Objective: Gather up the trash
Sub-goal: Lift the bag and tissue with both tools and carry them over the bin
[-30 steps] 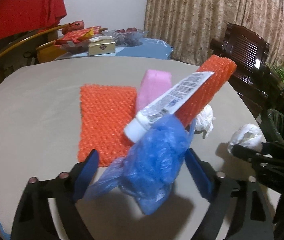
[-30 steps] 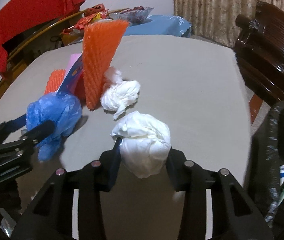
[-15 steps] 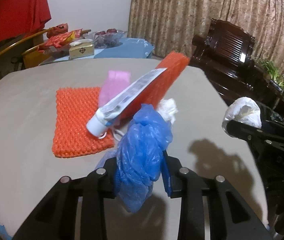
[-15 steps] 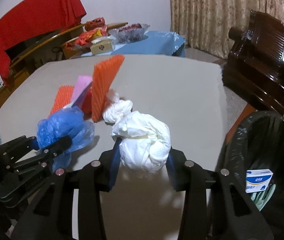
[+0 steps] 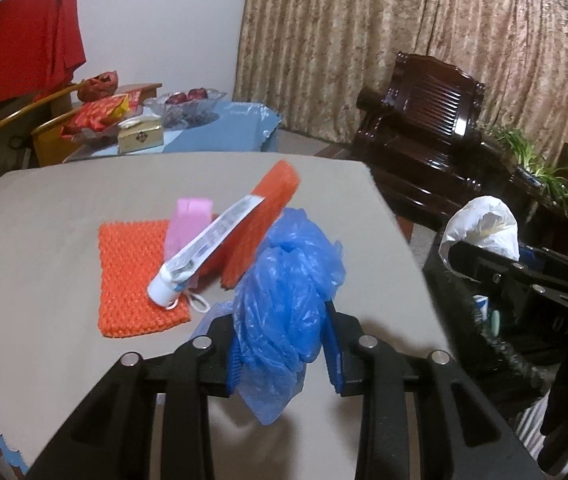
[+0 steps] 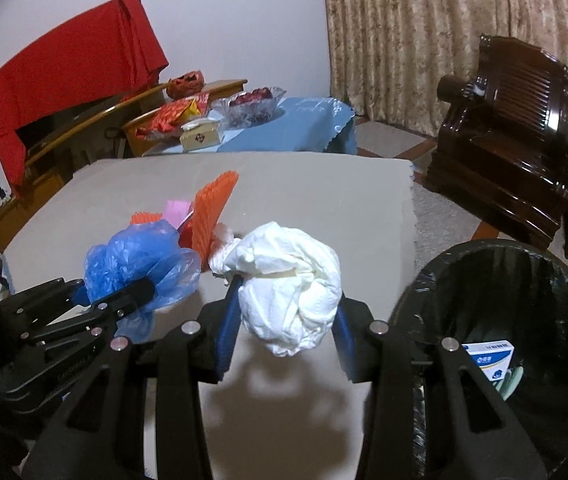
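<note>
Right gripper (image 6: 284, 320) clamps white tissue wad (image 6: 290, 304), black-lined trash bin (image 6: 564, 272) just right, nearer it. Left gripper (image 5: 284, 344) clamps blue plastic bag (image 5: 284, 304), farther.

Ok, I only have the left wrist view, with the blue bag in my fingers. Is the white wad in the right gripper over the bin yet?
Observer: Not yet. The white wad, pinched in the right gripper, hangs above the table; the bin is to its right.
Operator: What's in the bin?
Observer: A white and blue box lies inside the black liner.
Operator: Anything behind the blue bag?
Observer: A smaller white wad sits on the table beside the orange foam.
</note>
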`<state>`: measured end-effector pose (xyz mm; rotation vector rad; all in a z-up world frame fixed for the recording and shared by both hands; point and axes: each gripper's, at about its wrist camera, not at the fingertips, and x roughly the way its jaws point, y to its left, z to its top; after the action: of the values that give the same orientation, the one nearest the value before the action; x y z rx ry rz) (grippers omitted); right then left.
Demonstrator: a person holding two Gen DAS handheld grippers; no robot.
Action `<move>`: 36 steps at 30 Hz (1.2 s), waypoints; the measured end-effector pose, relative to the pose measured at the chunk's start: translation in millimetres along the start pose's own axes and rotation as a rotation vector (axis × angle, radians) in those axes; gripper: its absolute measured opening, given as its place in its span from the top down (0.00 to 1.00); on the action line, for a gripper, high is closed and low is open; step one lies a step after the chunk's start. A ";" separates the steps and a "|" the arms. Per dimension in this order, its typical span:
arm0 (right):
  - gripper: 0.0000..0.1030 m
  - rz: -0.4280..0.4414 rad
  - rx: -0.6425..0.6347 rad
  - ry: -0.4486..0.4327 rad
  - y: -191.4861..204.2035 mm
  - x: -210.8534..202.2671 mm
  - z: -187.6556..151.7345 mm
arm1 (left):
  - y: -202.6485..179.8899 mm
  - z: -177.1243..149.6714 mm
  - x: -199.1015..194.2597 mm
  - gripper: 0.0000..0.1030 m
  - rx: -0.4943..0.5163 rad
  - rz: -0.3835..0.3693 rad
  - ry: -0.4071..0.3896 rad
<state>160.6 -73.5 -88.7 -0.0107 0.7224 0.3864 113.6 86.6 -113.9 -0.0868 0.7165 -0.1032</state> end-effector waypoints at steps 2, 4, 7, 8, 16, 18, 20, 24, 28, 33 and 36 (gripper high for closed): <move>0.61 -0.008 0.004 -0.013 -3.1 -9.7 0.7 | -7.5 3.2 -4.6 0.68 0.010 -0.009 -0.012; 0.61 -0.014 0.010 -0.027 -6.9 -18.9 0.8 | -13.4 5.5 -7.9 0.68 0.016 -0.019 -0.019; 0.61 -0.024 0.019 -0.047 -13.9 -31.9 1.4 | -22.5 8.7 -12.8 0.68 0.021 -0.036 -0.030; 0.61 -0.029 0.022 -0.054 -16.3 -35.9 1.8 | -25.8 9.8 -14.2 0.68 0.024 -0.041 -0.034; 0.61 -0.067 0.054 -0.107 -39.1 -65.2 0.7 | -51.0 18.5 -25.2 0.68 0.055 -0.078 -0.059; 0.61 -0.079 0.061 -0.116 -46.0 -72.0 -2.0 | -56.6 20.1 -26.5 0.68 0.061 -0.087 -0.063; 0.61 -0.094 0.070 -0.121 -52.9 -77.0 -4.2 | -63.4 22.1 -26.5 0.68 0.072 -0.100 -0.066; 0.61 -0.131 0.091 -0.130 -71.6 -88.7 -11.4 | -80.8 23.4 -25.0 0.68 0.098 -0.129 -0.065; 0.61 -0.170 0.119 -0.139 -91.8 -100.1 -18.1 | -97.5 24.1 -21.8 0.68 0.121 -0.168 -0.057; 0.61 -0.229 0.142 -0.150 -118.8 -113.4 -28.0 | -123.4 24.6 -17.4 0.68 0.163 -0.214 -0.057; 0.61 -0.265 0.160 -0.151 -134.4 -119.5 -35.2 | -139.6 26.0 -11.8 0.68 0.184 -0.245 -0.050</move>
<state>103.2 -244.1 -54.5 0.0727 0.5920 0.0739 112.9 -49.2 -70.6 -0.0004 0.6411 -0.3989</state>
